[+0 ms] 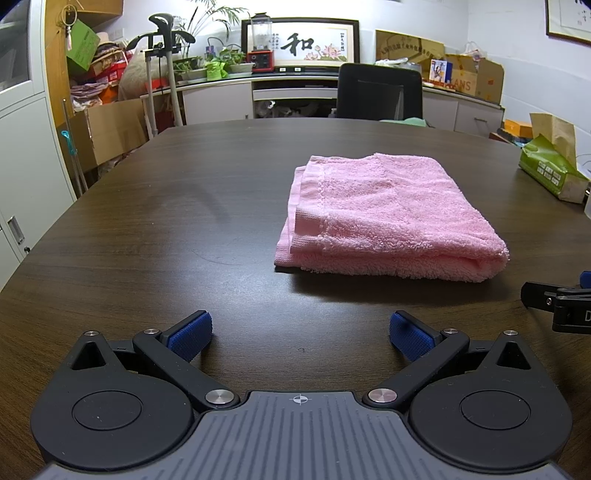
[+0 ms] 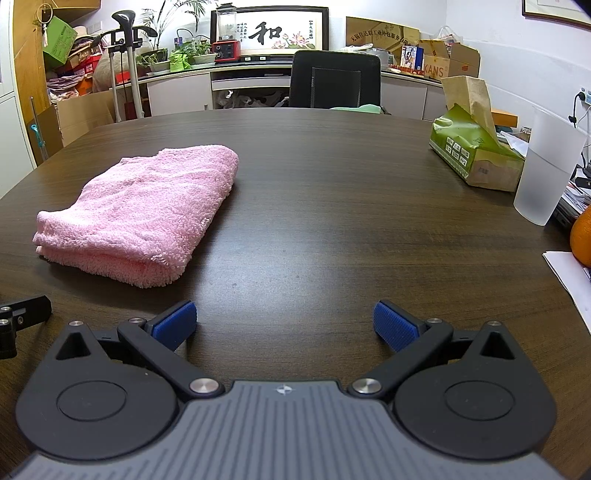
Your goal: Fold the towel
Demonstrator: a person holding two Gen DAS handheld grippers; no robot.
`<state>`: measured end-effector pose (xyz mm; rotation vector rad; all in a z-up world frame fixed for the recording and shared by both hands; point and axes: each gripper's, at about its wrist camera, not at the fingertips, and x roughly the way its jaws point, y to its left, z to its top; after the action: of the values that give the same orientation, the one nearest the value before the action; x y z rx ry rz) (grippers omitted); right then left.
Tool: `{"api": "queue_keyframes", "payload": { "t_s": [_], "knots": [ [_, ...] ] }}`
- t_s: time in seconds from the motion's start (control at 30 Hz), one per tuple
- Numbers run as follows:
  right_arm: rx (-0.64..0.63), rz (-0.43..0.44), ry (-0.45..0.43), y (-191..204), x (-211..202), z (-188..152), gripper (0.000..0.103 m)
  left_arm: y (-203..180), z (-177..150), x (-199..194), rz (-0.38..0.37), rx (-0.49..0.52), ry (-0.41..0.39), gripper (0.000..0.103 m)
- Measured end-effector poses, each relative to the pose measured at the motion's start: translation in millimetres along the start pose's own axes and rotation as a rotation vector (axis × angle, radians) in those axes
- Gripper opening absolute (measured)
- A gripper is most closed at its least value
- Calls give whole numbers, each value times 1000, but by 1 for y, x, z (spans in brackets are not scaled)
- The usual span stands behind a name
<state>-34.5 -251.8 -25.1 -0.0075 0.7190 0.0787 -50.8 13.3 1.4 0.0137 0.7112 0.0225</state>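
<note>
Both hand-held grippers, left (image 1: 301, 334) and right (image 2: 284, 325), gape empty; the towel (image 1: 388, 218) ahead looks soft, floppy, so I'd pinch a corner.

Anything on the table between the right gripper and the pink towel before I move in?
Nothing: in the right wrist view only bare dark table lies between the open right gripper and the folded pink towel.

bright overhead light is washing out the back wall (image 1: 406, 14); sharp fisheye frames are bending edges, table (image 2: 314, 221) showing soft sheen.
</note>
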Motion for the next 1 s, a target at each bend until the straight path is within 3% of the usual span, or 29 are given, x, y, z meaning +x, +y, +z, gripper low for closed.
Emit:
{"api": "queue_keyframes", "payload": {
  "t_s": [1.0],
  "knots": [
    [1,-1,-1,2,1,-1,103,-5,0,0,-4,-2,0,103]
  ]
}}
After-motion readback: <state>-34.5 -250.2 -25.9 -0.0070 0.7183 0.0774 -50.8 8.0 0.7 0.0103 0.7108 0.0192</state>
